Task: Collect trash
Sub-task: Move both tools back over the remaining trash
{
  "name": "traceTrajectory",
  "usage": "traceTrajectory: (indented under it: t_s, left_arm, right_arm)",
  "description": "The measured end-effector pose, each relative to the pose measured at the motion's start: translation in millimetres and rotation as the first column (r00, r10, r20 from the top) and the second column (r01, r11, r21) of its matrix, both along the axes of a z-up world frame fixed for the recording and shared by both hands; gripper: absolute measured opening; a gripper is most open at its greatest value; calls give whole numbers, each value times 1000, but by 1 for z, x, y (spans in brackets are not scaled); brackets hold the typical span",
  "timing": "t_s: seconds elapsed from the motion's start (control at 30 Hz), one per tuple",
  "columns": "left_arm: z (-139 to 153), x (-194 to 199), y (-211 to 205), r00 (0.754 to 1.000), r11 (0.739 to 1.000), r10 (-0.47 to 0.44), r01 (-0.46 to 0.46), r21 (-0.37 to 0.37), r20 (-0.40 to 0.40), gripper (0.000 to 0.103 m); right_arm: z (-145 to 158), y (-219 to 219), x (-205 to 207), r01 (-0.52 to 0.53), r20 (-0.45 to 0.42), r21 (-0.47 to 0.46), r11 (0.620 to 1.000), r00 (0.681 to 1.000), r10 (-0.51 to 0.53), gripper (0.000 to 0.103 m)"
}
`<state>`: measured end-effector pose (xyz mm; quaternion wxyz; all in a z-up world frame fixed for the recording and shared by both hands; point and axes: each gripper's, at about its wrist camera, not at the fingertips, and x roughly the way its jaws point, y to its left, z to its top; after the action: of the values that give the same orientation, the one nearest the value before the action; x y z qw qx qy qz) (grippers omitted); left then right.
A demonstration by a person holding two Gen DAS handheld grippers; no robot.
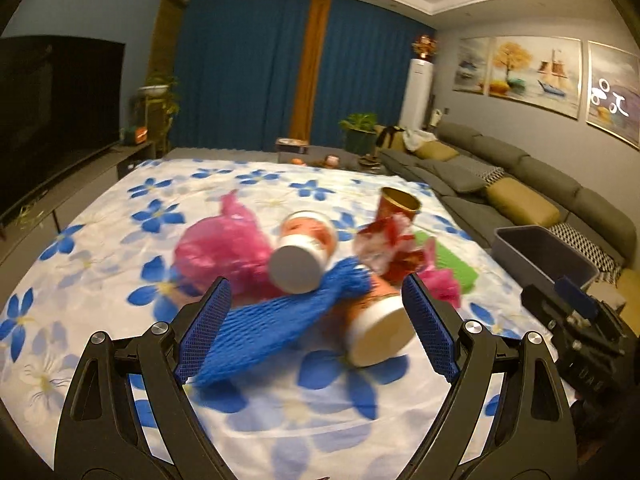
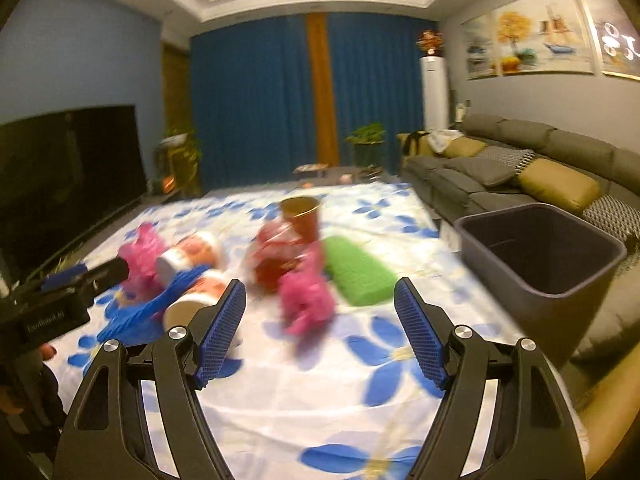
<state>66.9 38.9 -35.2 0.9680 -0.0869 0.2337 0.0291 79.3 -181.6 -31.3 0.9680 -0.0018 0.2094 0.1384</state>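
Note:
Trash lies in a blurred heap on the flowered cloth (image 1: 100,240). My left gripper (image 1: 316,280) is open, and a blue foam net (image 1: 272,328) lies on the cloth between its fingers without being pressed. Two paper cups (image 1: 298,260) (image 1: 378,330) lie on their sides by the net, beside a pink plastic bag (image 1: 220,248), a red wrapper (image 1: 388,248) and an upright red-gold cup (image 1: 398,204). My right gripper (image 2: 320,282) is open too. Just ahead of it sit a crumpled pink bag (image 2: 308,300) and a green flat pack (image 2: 356,272).
A dark grey bin (image 2: 540,256) stands at the cloth's right edge against a grey sofa (image 2: 500,160). A television (image 2: 68,168) lines the left wall. Blue curtains (image 2: 256,100) and potted plants (image 2: 368,140) are at the far end.

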Motion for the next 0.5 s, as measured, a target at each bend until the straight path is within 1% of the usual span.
traceTrajectory:
  t_s: [0.1, 0.23, 0.33, 0.4, 0.47, 0.5]
  left_arm:
    - [-1, -1, 9, 1000, 1000, 7, -7, -12, -4, 85]
    - [-5, -3, 11, 1000, 1000, 5, -5, 5, -8, 85]
    - [-12, -5, 20, 1000, 1000, 7, -7, 0, -17, 85]
    - [-15, -4, 24, 1000, 1000, 4, -4, -7, -29, 85]
    - [-18, -3, 26, 999, 1000, -3, 2, -16, -35, 85]
    - [-19, -3, 28, 999, 1000, -11, 10, -25, -40, 85]
  right_arm:
    - [-7, 20, 2, -38, -18, -40, 998, 999, 37, 75]
    - [-15, 38, 11, -75, -57, -87, 993, 996, 70, 70]
    - [-21, 50, 16, -95, -79, -111, 989, 993, 87, 64]
    - [-25, 56, 20, -107, -101, -134, 985, 990, 94, 58]
    - [-29, 65, 25, -120, -122, -150, 981, 987, 102, 55]
    - [-30, 69, 27, -124, -129, -156, 980, 986, 105, 52]
